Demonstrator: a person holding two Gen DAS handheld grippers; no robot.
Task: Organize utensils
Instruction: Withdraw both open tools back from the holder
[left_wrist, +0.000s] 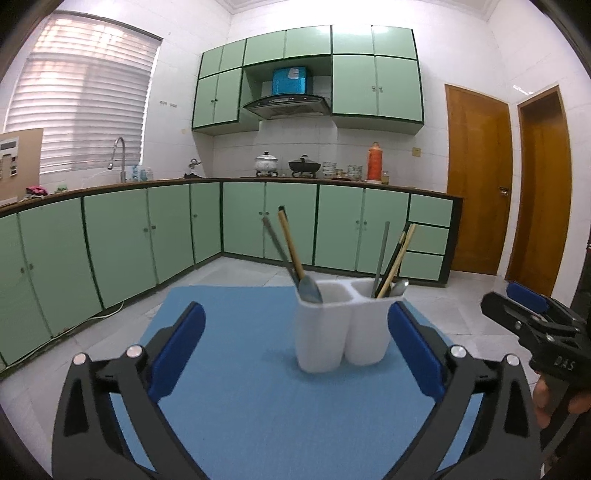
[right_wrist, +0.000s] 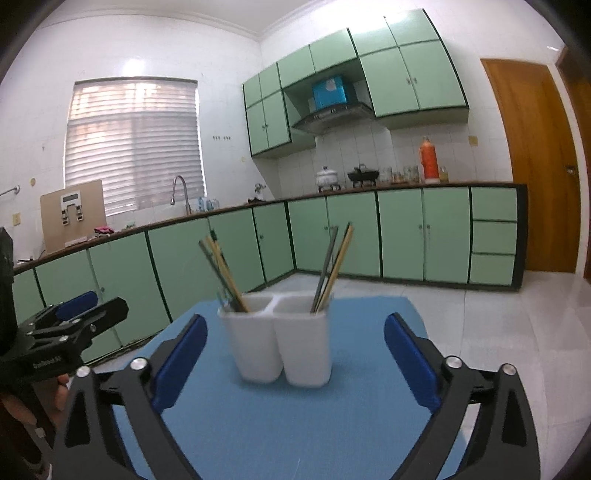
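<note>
Utensils (left_wrist: 291, 247) stand in 2-compartment white holder (left_wrist: 341, 328) on blue mat (left_wrist: 258, 387).

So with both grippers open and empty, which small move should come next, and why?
Probably pull both back a little and stop. The white two-compartment plastic holder stands upright on the blue mat with utensils in both compartments, nothing lies loose on the mat, and the left gripper and right gripper hold nothing.

White-tiled kitchen, green cabinets (left_wrist: 122, 236), blinded window (left_wrist: 81, 96), 2 wooden doors (left_wrist: 480, 177)
</note>
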